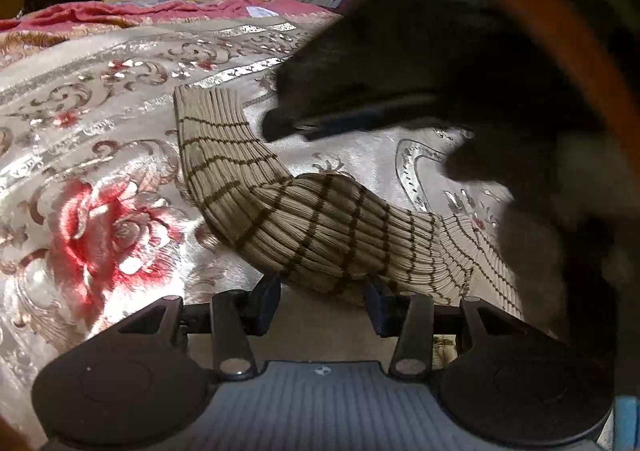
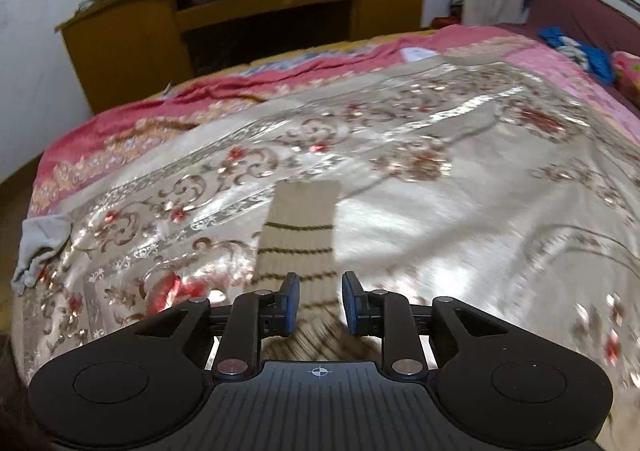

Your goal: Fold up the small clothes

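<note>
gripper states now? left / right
Left gripper: open, jaws apart at the striped sock, not clamped.
Right gripper: open, holding nothing, above the sock's cuff end.

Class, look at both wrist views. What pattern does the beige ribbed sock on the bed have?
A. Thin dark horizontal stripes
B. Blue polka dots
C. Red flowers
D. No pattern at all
A: the sock shows thin dark stripes crossing its beige ribbing in both views; the red flowers belong to the shiny bedspread under it, not to the sock.
</note>
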The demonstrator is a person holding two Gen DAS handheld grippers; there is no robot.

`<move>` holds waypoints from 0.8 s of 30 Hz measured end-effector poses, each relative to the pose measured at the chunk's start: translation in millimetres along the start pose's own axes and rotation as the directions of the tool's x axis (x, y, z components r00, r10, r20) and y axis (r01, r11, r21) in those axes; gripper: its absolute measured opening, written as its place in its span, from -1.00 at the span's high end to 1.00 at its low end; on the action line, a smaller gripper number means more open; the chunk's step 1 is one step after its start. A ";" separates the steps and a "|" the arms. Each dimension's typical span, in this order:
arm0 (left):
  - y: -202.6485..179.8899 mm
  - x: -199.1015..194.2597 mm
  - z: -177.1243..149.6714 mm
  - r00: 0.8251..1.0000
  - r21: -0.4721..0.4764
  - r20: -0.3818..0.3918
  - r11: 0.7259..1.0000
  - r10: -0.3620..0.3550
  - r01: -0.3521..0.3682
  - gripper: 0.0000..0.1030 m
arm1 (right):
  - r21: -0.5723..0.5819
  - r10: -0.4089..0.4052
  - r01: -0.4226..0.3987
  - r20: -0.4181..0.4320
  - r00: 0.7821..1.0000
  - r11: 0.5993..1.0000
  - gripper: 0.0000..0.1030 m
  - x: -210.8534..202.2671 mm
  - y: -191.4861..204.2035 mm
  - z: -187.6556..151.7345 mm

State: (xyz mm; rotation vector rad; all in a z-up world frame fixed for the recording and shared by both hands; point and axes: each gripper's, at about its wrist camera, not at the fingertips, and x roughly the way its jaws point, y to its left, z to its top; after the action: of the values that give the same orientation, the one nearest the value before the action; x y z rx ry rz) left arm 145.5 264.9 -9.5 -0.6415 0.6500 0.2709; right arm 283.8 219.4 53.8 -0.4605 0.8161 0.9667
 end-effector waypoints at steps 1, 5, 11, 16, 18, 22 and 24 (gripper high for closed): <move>0.5 -0.2 -0.3 1.000 0.008 0.004 1.000 0.009 -0.009 0.04 | -0.010 0.004 -0.005 -0.011 1.000 1.000 0.54 7.7 3.2 4.1; 4.9 1.4 0.7 1.000 0.003 0.006 1.000 0.006 -0.006 0.05 | -0.015 0.034 -0.035 -0.046 0.998 0.999 0.54 36.3 13.4 20.3; 13.5 3.1 2.9 1.000 -0.026 0.006 1.000 -0.005 0.006 0.11 | -0.031 0.047 -0.051 -0.126 0.991 0.998 0.38 72.7 21.0 39.8; 15.7 5.2 3.2 1.000 -0.022 0.008 1.000 -0.014 0.014 0.11 | -0.004 0.061 -0.062 -0.160 0.985 0.998 0.38 96.1 21.0 50.7; 16.4 5.2 2.9 1.000 -0.026 0.008 0.999 -0.019 0.019 0.11 | -0.023 0.047 -0.052 -0.173 0.984 0.998 0.38 104.3 26.1 51.5; 17.1 2.6 1.3 1.000 -0.014 0.011 1.000 -0.016 0.016 0.11 | -0.064 0.012 -0.024 -0.177 0.984 0.998 0.37 111.6 34.7 54.0; 15.1 2.4 0.2 1.000 -0.006 0.013 1.000 -0.012 0.012 0.11 | -0.067 -0.004 -0.009 -0.187 0.982 0.998 0.37 113.6 36.7 56.6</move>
State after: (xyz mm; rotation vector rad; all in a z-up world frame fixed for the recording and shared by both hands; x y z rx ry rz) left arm 141.0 276.8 -18.0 -0.6488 0.6332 0.2660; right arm 310.4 337.3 0.5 -0.6156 0.9553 0.9651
